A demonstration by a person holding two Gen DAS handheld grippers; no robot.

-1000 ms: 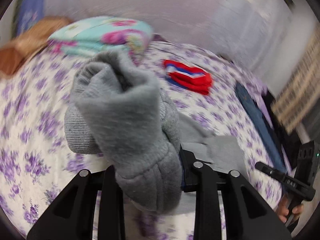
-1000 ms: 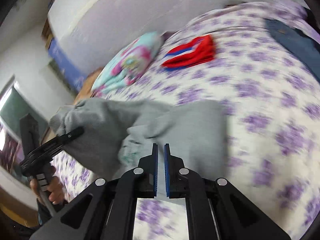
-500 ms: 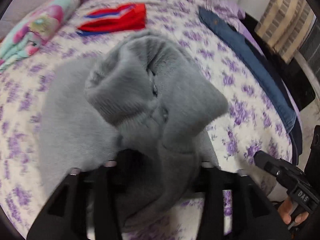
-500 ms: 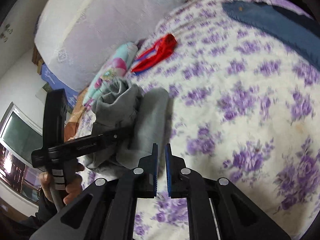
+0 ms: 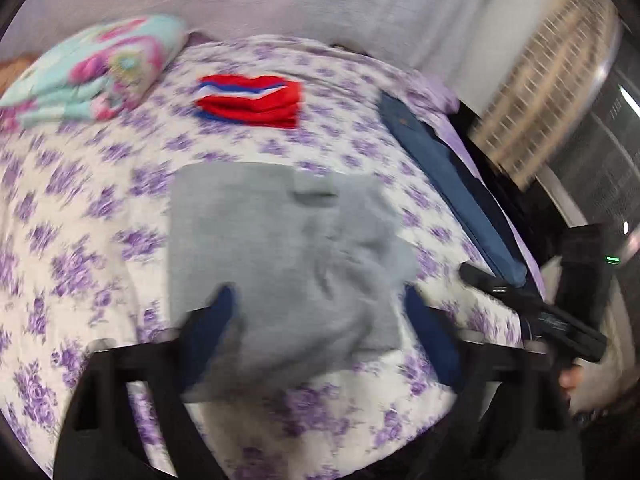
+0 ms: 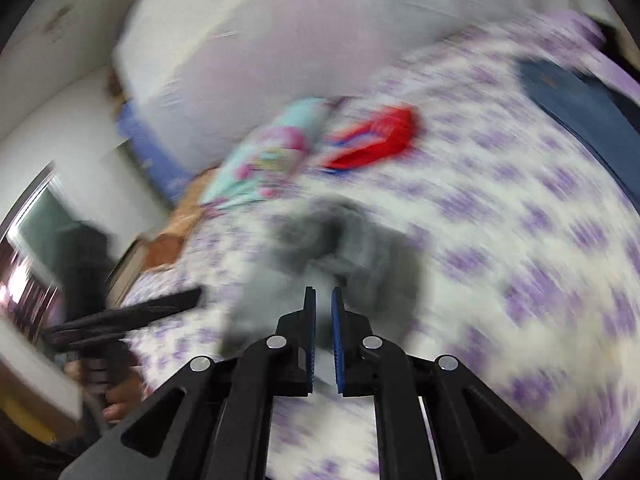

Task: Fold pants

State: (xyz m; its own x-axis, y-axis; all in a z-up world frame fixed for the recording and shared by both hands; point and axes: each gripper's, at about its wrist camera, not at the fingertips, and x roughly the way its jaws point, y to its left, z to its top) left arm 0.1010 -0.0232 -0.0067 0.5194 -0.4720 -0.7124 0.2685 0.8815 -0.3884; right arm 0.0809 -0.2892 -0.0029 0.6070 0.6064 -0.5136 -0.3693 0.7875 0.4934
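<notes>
The grey pants (image 5: 280, 240) lie folded in a bundle on the purple-flowered bedspread (image 5: 80, 220). My left gripper (image 5: 316, 312) is open, its blue-padded fingers (image 5: 216, 320) spread wide on either side of the bundle's near end. In the right wrist view the pants (image 6: 340, 248) are blurred, a rumpled grey heap just beyond my right gripper (image 6: 323, 300), whose jaws stand nearly together with nothing between them. The right gripper also shows at the right edge of the left wrist view (image 5: 480, 276).
Folded red, white and blue clothing (image 5: 252, 100) lies further up the bed. A turquoise floral pillow (image 5: 92, 76) sits at the head. Dark blue jeans (image 5: 440, 172) stretch along the bed's right edge. A wall and a curtain stand behind.
My left gripper has let go of the grey pants and opened wide; the bundle now lies flat on the bed. The right gripper swung toward the pants, still shut.
</notes>
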